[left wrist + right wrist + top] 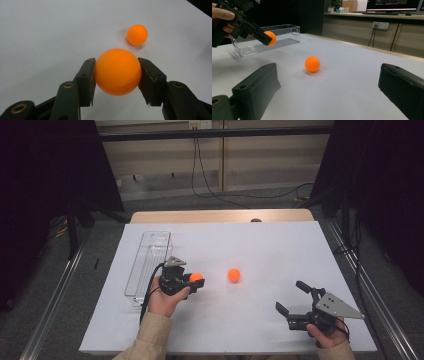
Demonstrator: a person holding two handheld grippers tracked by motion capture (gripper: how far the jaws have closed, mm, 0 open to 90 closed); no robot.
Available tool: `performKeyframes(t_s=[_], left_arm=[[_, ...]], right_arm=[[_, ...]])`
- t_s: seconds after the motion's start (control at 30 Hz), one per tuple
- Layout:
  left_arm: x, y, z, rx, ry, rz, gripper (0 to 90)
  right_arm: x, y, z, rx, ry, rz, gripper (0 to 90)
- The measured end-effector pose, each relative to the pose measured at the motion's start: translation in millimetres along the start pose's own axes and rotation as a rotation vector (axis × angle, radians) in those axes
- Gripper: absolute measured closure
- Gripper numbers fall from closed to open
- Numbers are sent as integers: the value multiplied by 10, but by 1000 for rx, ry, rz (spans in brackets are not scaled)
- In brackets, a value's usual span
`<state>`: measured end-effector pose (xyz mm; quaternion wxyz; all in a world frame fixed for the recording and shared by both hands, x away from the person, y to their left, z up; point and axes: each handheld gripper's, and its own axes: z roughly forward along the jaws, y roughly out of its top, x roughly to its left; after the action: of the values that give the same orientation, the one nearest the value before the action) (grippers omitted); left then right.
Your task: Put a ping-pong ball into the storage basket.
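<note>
A: Left claw is clamped on an orange ball, lifted off the desk beside the clear tray.

B: And the right claw?

A: Jaws spread wide, holding nothing. The second ball sits on the desk between the two.

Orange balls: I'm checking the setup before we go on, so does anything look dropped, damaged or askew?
Nothing stands out. One orange ball sits squarely between the left gripper pads; the other ball rests alone on the white table cover, and the clear tray lies flat.
</note>
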<state>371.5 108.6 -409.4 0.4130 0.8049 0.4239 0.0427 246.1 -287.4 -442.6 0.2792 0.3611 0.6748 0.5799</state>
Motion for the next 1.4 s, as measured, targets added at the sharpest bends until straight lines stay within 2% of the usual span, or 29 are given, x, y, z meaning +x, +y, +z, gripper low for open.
performKeyframes(t_s=[0.27,0.9,1.4], left_arm=[[7,4,-18,8,-2,-4,509],[98,33,-146,-23,16,-21,509],[138,42,-197,-22,23,-21,510]], right_arm=[[-3,0,-1,1,0,-4,24],[2,0,1,0,2,-2,23],[2,1,0,-1,2,-2,24]])
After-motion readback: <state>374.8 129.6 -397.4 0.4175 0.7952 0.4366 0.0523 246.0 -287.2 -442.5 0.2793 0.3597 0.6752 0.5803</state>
